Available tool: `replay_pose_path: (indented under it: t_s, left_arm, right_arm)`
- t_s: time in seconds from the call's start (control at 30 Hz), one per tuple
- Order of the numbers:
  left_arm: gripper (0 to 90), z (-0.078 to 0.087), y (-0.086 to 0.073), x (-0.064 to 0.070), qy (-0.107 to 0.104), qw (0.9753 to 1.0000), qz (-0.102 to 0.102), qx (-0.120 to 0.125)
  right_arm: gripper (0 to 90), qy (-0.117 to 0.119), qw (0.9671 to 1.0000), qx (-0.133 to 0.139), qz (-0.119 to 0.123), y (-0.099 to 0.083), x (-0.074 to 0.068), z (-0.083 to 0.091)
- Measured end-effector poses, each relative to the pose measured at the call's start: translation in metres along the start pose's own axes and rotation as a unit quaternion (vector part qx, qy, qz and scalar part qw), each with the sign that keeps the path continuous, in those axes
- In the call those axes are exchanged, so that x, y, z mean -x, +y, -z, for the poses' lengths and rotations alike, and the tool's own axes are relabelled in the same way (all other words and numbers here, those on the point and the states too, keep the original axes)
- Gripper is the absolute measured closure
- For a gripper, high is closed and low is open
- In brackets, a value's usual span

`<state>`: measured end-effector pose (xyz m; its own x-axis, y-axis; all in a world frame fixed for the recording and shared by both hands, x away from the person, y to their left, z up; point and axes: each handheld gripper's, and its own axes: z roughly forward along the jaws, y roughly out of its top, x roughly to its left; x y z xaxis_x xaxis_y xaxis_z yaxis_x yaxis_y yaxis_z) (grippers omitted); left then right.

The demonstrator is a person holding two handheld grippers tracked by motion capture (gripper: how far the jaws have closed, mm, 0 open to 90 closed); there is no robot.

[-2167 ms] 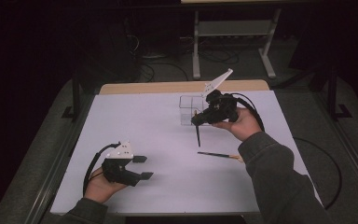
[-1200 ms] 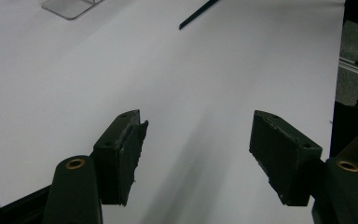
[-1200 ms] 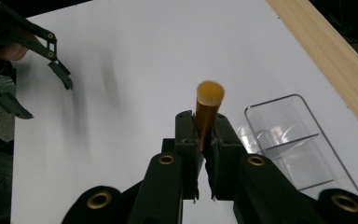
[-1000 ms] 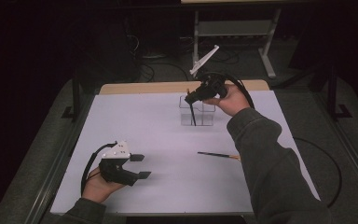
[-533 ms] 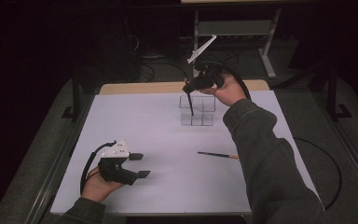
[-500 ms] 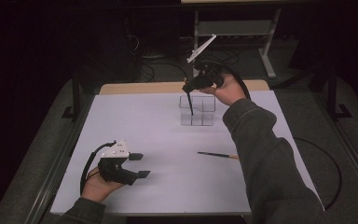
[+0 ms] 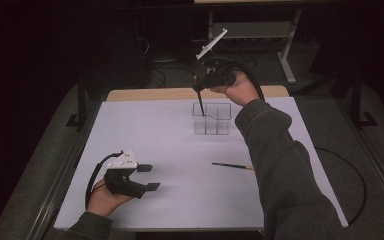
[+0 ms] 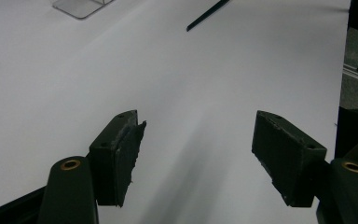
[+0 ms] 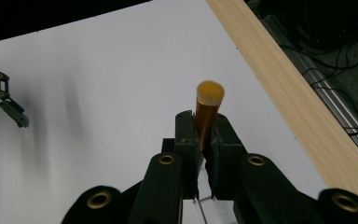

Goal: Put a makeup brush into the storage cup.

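My right gripper (image 7: 200, 86) is held above the clear compartment box (image 7: 220, 119) at the far middle of the table, shut on a dark brush (image 7: 200, 103). The brush hangs nearly upright with its lower end inside the box's back left compartment. In the right gripper view the brush's orange-brown end (image 9: 209, 100) sticks up out of the shut right gripper (image 9: 205, 133), and the box's rim (image 9: 204, 212) shows just below. A second dark brush (image 7: 232, 166) lies flat on the white table, right of centre. My left gripper (image 7: 150, 177) rests open near the front left, holding nothing.
The white table top (image 7: 160, 135) ends in a wooden strip (image 7: 150, 93) along its far edge. In the left gripper view the open left gripper (image 8: 198, 149) faces the loose brush (image 8: 209, 13) and a corner of the box (image 8: 81, 5). A cable (image 7: 350, 185) loops off the table's right side.
My right gripper has carried the brush away from me and up, to above the clear box, and the brush's lower end now sits in the back left compartment. The left gripper has not moved.
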<state>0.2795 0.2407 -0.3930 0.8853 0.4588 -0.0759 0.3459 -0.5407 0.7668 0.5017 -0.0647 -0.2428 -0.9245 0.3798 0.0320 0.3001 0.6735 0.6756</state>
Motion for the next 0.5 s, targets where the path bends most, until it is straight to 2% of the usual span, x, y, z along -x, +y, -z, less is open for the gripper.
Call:
replay_pose_path:
  t_s: [0.2, 0.5]
  left_arm:
    - [31.7, 0.000, 0.000, 0.000, 0.001, 1.0000, -0.002, -0.001]
    - [31.9, 0.003, -0.001, 0.000, 0.002, 1.0000, 0.001, 0.000]
  right_arm:
    - [83.0, -0.010, 0.9999, 0.003, -0.002, 0.004, 0.005, -0.001]
    - [82.9, -0.016, 0.9998, -0.006, -0.006, 0.002, 0.010, -0.010]
